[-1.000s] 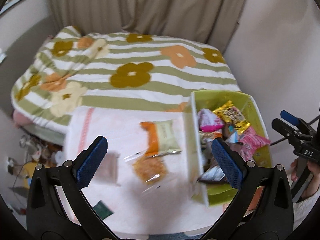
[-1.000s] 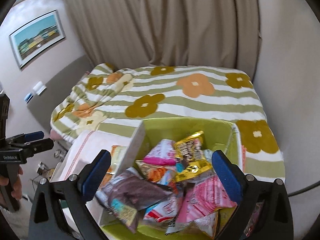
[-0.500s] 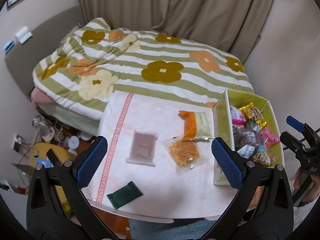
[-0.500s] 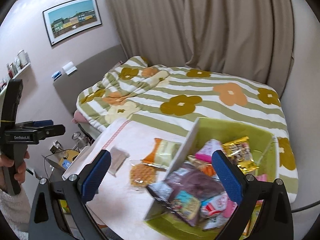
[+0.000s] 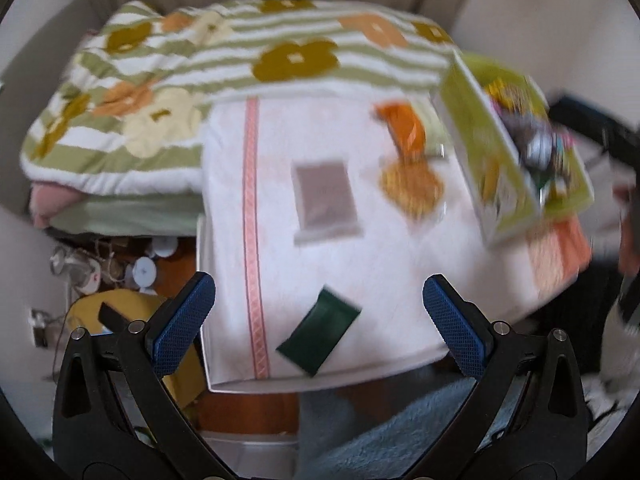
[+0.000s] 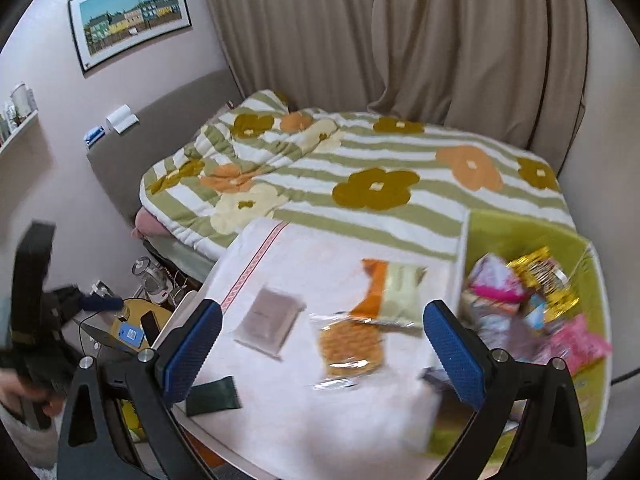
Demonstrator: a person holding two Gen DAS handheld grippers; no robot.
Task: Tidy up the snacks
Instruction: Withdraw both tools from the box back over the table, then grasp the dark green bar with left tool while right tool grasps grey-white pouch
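Left wrist: four snack packets point(image 5: 326, 200) on towel point(image 5: 280, 272), one bin point(image 5: 480, 148).

Beige curtains point(image 6: 400, 40) hang behind a bed with a floral striped duvet point(image 6: 360, 184); a framed picture point(image 6: 130, 12) hangs on the pink wall point(image 6: 60, 120).

Left gripper point(image 5: 318, 314) is held with jaws spread wide, nothing between the blue pads point(image 5: 182, 322). Right gripper point(image 6: 320, 348) is likewise held wide apart, nothing gripped. The left hand point(image 6: 18, 390) is seen blurred on its handle.
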